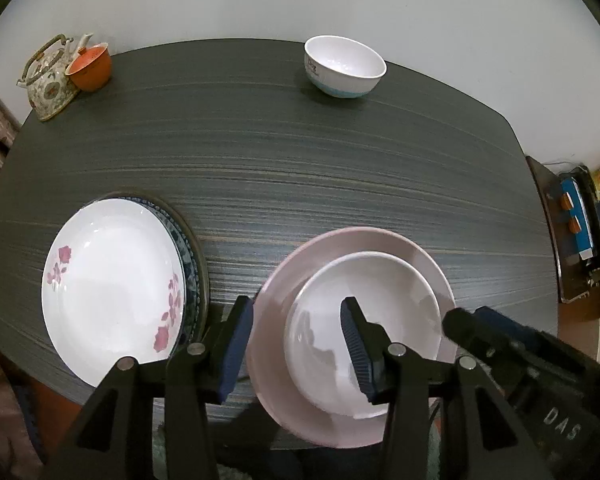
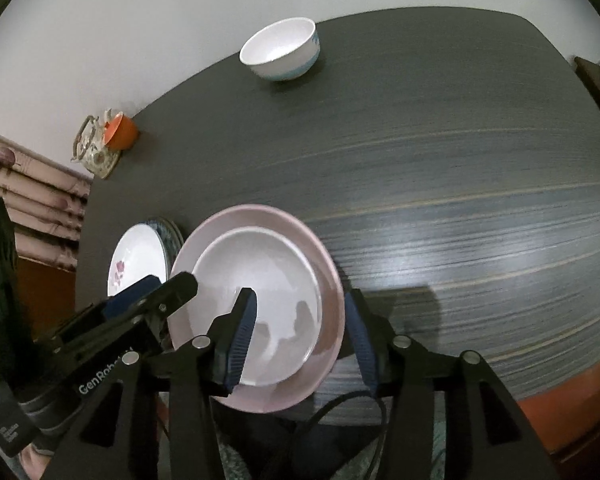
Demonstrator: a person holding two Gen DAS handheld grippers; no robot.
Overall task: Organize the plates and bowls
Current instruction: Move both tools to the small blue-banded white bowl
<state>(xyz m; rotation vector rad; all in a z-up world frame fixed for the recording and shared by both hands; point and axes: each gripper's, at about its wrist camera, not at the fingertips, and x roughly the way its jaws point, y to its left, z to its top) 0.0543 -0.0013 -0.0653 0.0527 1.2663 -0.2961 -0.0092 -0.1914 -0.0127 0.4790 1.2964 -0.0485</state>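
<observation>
We see a round pale pink ceramic plate (image 1: 380, 248) lying on the dark wood-grain table (image 1: 300, 152), with a smaller white shallow plate (image 1: 380, 292) nested inside it. The left gripper (image 1: 298, 344) points steeply down with its ribbed blue-padded fingers (image 1: 236, 344) astride the pink plate's left rim, one outside and one over the white plate, parted and pressing on nothing. The right gripper (image 2: 302, 336) likewise straddles the right rim, its fingers (image 2: 242, 340) apart and not gripping. Left of the left gripper's fingers, a white plate with pink flowers (image 1: 112, 280) tops a blue-patterned plate (image 1: 188, 256). Well beyond the fingertips stands an empty white bowl with a blue band (image 1: 344, 66), bearing small writing we cannot read. At the far left corner sit a floral teapot (image 1: 50, 80) and an orange cup (image 1: 90, 66). The left gripper's body reads "GenRobot" in part; the right's reads "DAS".
</observation>
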